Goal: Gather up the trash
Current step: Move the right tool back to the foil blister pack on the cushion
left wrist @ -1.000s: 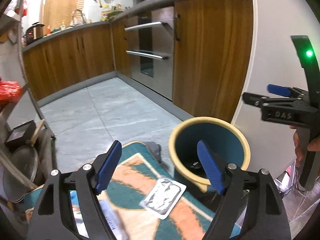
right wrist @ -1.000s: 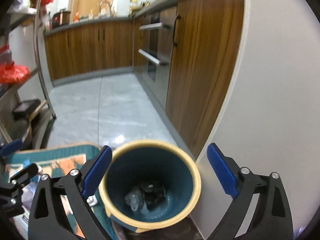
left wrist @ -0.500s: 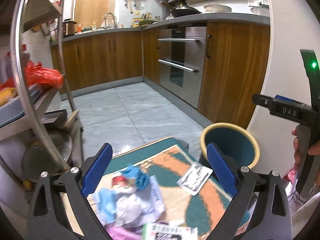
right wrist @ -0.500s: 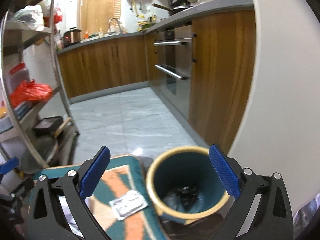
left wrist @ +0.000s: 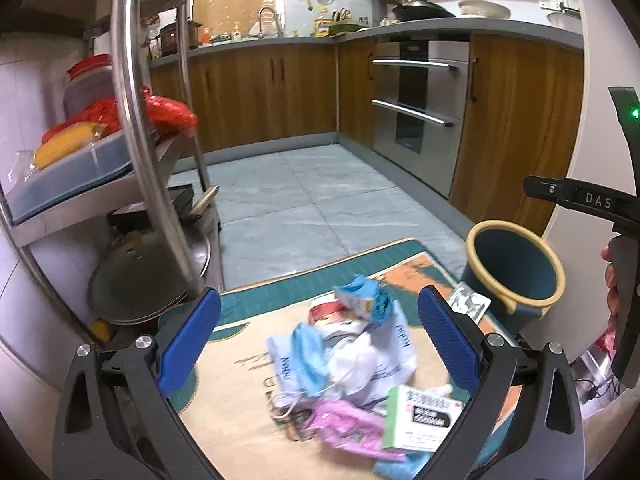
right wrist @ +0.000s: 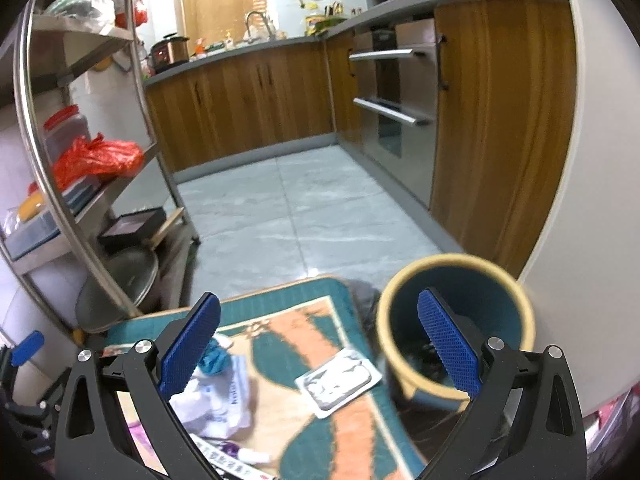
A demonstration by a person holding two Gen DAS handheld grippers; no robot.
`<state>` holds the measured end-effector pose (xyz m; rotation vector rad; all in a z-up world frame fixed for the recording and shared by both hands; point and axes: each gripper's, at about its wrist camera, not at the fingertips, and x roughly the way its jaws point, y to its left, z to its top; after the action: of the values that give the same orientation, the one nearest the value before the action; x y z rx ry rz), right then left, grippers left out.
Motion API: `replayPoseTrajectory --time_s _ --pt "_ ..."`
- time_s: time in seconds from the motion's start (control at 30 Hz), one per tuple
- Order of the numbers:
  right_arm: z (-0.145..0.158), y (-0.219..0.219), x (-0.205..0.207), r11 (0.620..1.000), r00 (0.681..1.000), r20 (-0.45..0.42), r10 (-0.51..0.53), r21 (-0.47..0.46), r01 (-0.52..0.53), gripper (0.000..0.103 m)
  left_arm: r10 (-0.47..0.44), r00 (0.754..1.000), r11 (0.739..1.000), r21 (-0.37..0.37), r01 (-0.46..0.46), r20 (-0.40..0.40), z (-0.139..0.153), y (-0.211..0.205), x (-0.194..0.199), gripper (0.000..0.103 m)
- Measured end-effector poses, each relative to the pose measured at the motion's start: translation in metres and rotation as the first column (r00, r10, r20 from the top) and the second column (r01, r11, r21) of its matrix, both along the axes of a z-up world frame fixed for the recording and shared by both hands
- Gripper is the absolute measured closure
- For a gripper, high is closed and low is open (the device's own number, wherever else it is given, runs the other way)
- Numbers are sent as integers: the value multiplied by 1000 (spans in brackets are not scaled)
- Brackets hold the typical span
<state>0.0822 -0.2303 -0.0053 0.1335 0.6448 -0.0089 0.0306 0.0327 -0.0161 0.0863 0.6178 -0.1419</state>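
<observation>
A heap of trash [left wrist: 352, 364] lies on the patterned rug [left wrist: 236, 384]: white wrappers, a blue mask [left wrist: 308, 356], a pink wrapper [left wrist: 348, 424] and a green-and-white box [left wrist: 420, 416]. My left gripper [left wrist: 318, 302] hovers above the heap, its jaws opening wide with nothing pressed between them. The blue bin with a yellow rim [left wrist: 476, 240] stands at the rug's right corner. A silver blister pack [right wrist: 338, 380] lies beside it. My right gripper [right wrist: 318, 300] is open and empty above the rug [right wrist: 288, 320], near the bin [right wrist: 452, 258], which holds some dark scraps.
A steel shelf rack [left wrist: 132, 120] stands on the left with a red bag [left wrist: 168, 114] and pan lids [left wrist: 148, 272] below. Wooden cabinets and an oven [left wrist: 416, 108] line the back and right. A white wall [right wrist: 600, 160] rises behind the bin.
Both grippers have pulled back and to the left, away from the bin. The trash heap has come into the left wrist view, and the left jaws stand wider.
</observation>
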Motion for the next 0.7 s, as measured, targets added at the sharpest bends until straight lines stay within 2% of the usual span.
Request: replayPoseTrajectory --time_s 0.3,0.47,0.7 --pt "-26 28 20 998 995 -95 39 -42 -43 5 -1 997 999 51 4 -71 -29 11 11 6" --pt "-38 27 32 998 990 -136 35 -41 -41 5 -5 993 996 84 14 -116 -46 6 23 6" --pt "-72 9 56 998 976 -219 6 -62 -21 5 -8 987 995 94 23 -158 -66 -14 51 6"
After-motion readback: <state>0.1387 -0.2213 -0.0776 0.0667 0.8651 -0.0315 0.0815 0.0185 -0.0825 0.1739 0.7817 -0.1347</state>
